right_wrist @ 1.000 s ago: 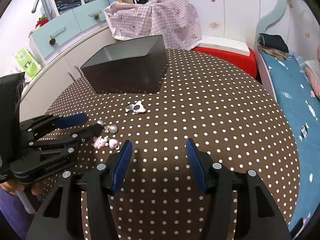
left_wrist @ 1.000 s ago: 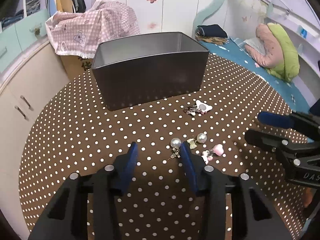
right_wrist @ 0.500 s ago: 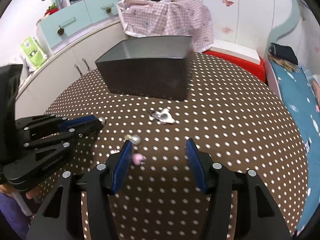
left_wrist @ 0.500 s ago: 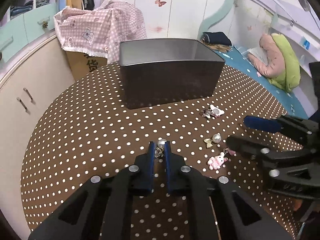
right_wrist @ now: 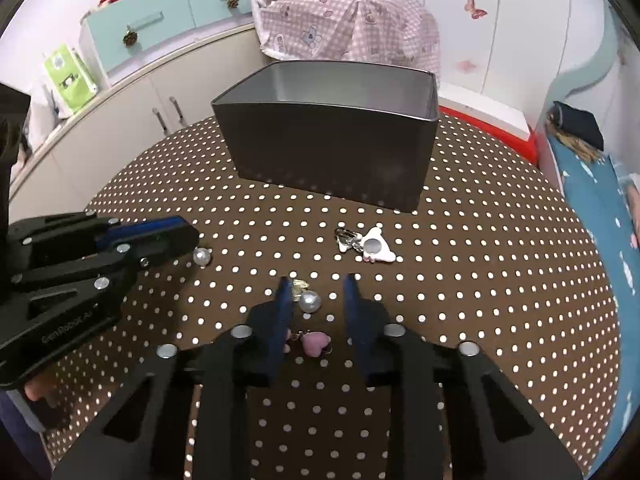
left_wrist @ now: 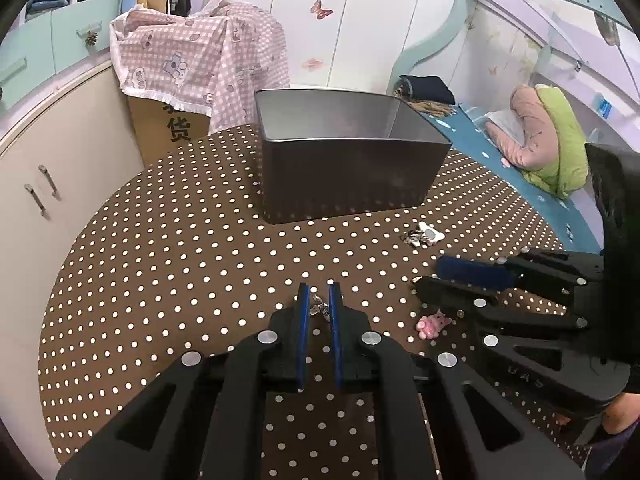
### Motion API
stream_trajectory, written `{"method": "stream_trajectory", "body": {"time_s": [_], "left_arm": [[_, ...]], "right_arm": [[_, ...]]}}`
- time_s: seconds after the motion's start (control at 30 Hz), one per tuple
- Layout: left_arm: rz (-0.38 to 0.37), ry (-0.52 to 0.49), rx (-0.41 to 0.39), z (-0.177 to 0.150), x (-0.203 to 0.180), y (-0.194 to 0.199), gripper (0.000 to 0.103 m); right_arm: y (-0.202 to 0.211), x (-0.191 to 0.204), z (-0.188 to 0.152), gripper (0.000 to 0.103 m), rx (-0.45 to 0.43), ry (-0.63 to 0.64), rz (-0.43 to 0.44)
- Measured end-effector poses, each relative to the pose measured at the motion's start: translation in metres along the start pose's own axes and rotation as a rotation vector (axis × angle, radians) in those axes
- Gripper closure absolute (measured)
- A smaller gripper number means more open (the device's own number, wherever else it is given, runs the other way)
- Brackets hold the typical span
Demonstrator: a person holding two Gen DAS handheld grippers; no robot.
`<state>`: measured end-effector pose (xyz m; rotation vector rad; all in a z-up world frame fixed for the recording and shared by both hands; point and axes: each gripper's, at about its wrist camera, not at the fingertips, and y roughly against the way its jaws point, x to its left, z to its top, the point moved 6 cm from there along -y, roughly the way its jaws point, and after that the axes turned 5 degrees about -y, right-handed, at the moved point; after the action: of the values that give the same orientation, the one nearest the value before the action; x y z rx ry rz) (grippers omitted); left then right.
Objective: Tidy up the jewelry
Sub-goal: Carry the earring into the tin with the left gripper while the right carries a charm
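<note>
My left gripper (left_wrist: 318, 294) is shut on a pearl earring (left_wrist: 319, 307); its pearl (right_wrist: 202, 257) hangs at the fingertips in the right wrist view. My right gripper (right_wrist: 316, 286) is open around a second pearl earring (right_wrist: 310, 301), with a pink bunny charm (right_wrist: 313, 341) between its fingers nearer the camera. The bunny charm (left_wrist: 432, 323) also shows beside the right gripper in the left wrist view. A white bear charm with clips (right_wrist: 370, 243) lies ahead, also seen in the left wrist view (left_wrist: 425, 236). A dark metal tin (left_wrist: 344, 160), open on top, stands beyond (right_wrist: 332, 140).
The round table wears a brown polka-dot cloth (left_wrist: 180, 248). A pink checked cloth over a cardboard box (left_wrist: 192, 64) stands behind the tin. Cabinets (right_wrist: 132, 92) run along the left, and a bed with a blue sheet (right_wrist: 600, 200) is on the right.
My left gripper closed on the pearl earring and carried it left, toward the tin's front. My right gripper moved forward over the second pearl earring and the pink bunny charm, staying open.
</note>
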<state>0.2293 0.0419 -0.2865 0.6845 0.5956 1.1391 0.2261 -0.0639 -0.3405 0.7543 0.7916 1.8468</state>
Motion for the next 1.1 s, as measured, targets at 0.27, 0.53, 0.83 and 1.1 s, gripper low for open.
{"method": "stream_trajectory", "body": {"time_s": [0.27,0.53,0.83,1.1], "left_arm": [[-0.033,0.003,-0.03,0.015,-0.002,0.009,0.095],[-0.094,0.0,-0.088,0.042,-0.011,0.031,0.095],[-0.137,-0.04,-0.155,0.102,-0.02,0.053,0.095],[-0.143,-0.036,-0.143,0.139,-0.013,0.041,0.095]], "right_arm": [[0.009,-0.003,-0.001,0.091,-0.002,-0.019,0.016],[0.048,-0.02,0.026,0.091,-0.087,-0.078,0.058],[0.075,-0.033,0.079,0.091,-0.167,-0.123,0.107],[0.063,-0.04,0.118,0.091,-0.16,-0.16,0.139]]}}
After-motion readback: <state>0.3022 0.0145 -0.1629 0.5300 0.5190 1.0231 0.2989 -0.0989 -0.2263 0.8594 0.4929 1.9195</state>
